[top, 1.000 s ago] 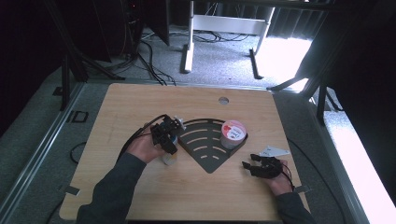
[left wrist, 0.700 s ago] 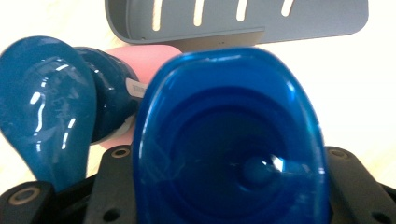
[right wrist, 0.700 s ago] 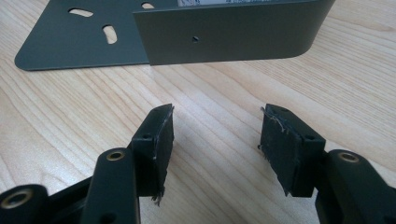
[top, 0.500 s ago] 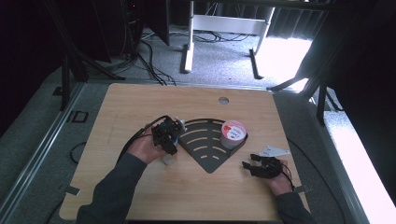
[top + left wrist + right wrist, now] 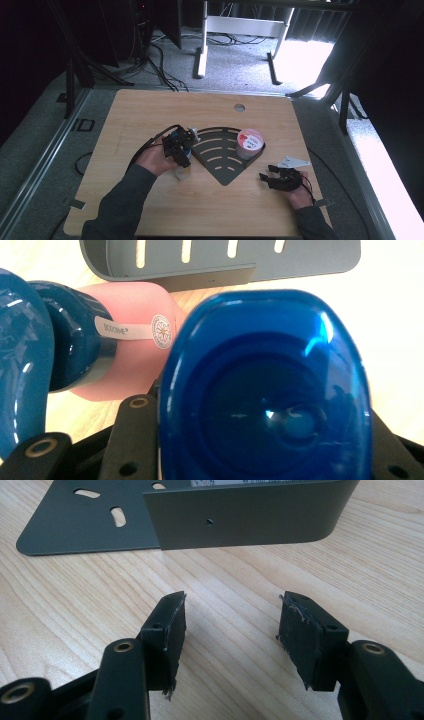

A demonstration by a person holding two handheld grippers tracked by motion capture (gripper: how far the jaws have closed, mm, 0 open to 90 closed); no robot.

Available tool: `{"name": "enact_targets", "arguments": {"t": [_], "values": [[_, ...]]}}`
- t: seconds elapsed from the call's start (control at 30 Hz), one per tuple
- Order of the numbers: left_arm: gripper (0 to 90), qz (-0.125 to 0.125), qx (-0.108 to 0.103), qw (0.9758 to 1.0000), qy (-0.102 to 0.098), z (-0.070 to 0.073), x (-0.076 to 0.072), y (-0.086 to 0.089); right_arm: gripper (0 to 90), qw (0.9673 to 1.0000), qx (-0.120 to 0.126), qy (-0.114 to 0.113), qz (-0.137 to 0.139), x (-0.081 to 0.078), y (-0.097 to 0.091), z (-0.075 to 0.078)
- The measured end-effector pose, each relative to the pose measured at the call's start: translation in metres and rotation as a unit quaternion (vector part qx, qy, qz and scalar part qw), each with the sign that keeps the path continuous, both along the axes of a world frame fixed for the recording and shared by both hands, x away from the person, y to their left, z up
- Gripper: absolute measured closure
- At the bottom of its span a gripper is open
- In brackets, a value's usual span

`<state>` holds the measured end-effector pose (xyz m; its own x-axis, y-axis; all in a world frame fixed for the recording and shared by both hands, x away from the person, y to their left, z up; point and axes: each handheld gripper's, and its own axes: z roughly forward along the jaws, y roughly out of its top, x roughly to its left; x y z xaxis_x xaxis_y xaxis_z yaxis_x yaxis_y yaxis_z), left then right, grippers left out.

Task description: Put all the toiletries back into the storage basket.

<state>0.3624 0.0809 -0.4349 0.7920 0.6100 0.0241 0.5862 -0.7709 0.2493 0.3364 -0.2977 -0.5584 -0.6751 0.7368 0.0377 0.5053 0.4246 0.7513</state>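
From my remote station I record the left gripper (image 5: 181, 148) on the wooden table (image 5: 150, 115), just left of the dark fan-shaped tray (image 5: 220, 167). In the left gripper view a glossy blue cap (image 5: 265, 390) sits between its jaws. The jaws closed in a little over the last second, with the cap between them, and I judge them clenched on it. Beside the cap lies a pink bottle (image 5: 135, 355) with a blue neck and a white label strip, close to the tray's front wall. In the high view a pale container (image 5: 182, 172) stands just below the left gripper; what it is I cannot tell.

The right gripper (image 5: 272, 179) rests low over the table near the tray's right corner, jaws apart and nothing between them. A red-and-white tub (image 5: 249, 142) stands in the tray's right end.
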Motion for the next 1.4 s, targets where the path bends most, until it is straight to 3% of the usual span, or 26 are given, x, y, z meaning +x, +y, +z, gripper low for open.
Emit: {"name": "enact_targets", "arguments": {"t": [0.07, 0.33, 0.5, 1.03, 1.4], "values": [[50.6, -0.002, 0.015, 0.9999, 0.004, -0.004, 0.001, -0.002, 43.9, 1.0000, 0.000, 0.000, 0.000, 0.000, 0.000, 0.000], [49.7, -0.002, 0.020, 0.9998, 0.004, -0.006, 0.002, -0.002, 43.8, 1.0000, 0.000, 0.000, 0.000, 0.000, 0.000, 0.000], [54.4, -0.009, 0.017, 0.9998, 0.008, -0.006, 0.000, -0.004, 43.9, 1.0000, 0.001, 0.000, 0.000, 0.000, 0.000, 0.000], [55.0, -0.025, 0.001, 0.9995, 0.017, -0.006, -0.002, -0.013, 43.8, 1.0000, 0.000, 0.000, 0.001, 0.000, 0.000, 0.000], [55.1, -0.031, -0.015, 0.9993, 0.011, -0.002, -0.004, -0.020, 43.9, 1.0000, 0.001, 0.001, 0.001, 0.000, 0.000, 0.000]]}}
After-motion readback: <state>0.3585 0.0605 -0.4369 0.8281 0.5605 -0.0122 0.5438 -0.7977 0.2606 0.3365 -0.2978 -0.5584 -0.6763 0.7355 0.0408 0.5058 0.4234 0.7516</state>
